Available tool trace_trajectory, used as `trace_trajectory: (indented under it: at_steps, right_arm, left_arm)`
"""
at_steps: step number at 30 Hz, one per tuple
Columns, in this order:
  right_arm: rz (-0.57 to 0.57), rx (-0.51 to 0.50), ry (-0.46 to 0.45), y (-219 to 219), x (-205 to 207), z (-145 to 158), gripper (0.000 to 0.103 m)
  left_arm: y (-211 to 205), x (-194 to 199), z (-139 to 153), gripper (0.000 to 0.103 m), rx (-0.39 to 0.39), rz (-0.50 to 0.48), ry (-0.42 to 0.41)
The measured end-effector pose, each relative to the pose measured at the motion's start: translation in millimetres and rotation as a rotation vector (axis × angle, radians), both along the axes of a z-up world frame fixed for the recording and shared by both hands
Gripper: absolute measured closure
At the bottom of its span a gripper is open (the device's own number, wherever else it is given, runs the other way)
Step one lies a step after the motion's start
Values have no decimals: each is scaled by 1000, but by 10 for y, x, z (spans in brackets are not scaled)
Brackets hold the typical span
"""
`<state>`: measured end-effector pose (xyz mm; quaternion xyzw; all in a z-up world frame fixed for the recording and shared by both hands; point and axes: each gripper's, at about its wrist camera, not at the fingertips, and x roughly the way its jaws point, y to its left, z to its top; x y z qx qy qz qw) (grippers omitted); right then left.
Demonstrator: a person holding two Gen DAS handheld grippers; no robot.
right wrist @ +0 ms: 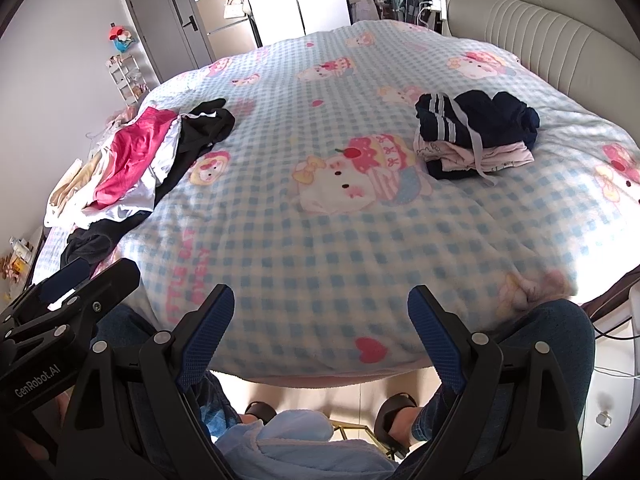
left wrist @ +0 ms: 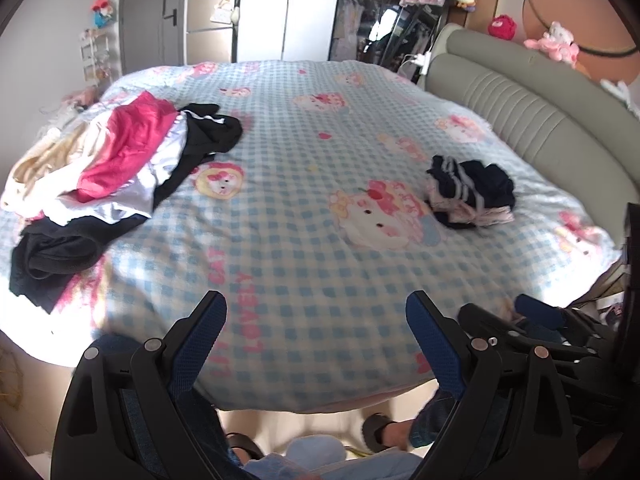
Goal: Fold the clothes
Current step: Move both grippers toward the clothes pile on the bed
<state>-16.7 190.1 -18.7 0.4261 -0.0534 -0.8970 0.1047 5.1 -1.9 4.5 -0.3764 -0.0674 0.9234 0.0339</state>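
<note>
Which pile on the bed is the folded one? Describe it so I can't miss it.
On the blue checked blanket, look toward the grey padded headboard. The small folded stack lies there alone: navy with white stripes on top, pale pink beneath, unlike the sprawling loose heap opposite.

Both wrist cameras sit at the near edge of the bed, held above the person's knees, and look forward and downward across the checked blanket (left wrist: 304, 200) toward the far wardrobe. The left wrist view sits further left, with the right gripper (left wrist: 536, 316) at its right edge; the right wrist view shows the left gripper (right wrist: 68, 280) at its left. Both share the unfolded clothes heap (right wrist: 132, 160) at left, the folded stack (right wrist: 476, 140) and padded headboard (left wrist: 520, 92) at right.
</note>
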Motion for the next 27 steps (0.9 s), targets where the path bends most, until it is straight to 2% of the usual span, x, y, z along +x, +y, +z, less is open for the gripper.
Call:
trace_trajectory:
  at_steps: [3, 5, 8, 11, 15, 18, 27]
  right_arm:
    - [41, 6, 21, -18, 25, 92, 13]
    - [77, 23, -3, -146, -50, 141, 13]
    - [145, 10, -41, -416, -314, 195, 13]
    - [214, 18, -17, -739, -492, 287, 13]
    - [282, 44, 17, -1243, -748, 373, 13]
    - [356, 38, 7, -1685, -983, 354, 13]
    - [585, 57, -19, -3191, -1461, 55, 13]
  left_arm:
    - [-56, -41, 34, 10, 40, -12, -31]
    - [-233, -105, 50, 10, 53, 1, -35]
    - [-539, -141, 88, 10, 52, 51, -15]
    - [-975, -227, 75, 10, 62, 119, -21]
    - [-1575, -343, 22, 10, 56, 210, -30]
    - [-2078, -403, -13, 10, 64, 298, -31]
    - [-3593, -612, -267, 10, 57, 584, -50]
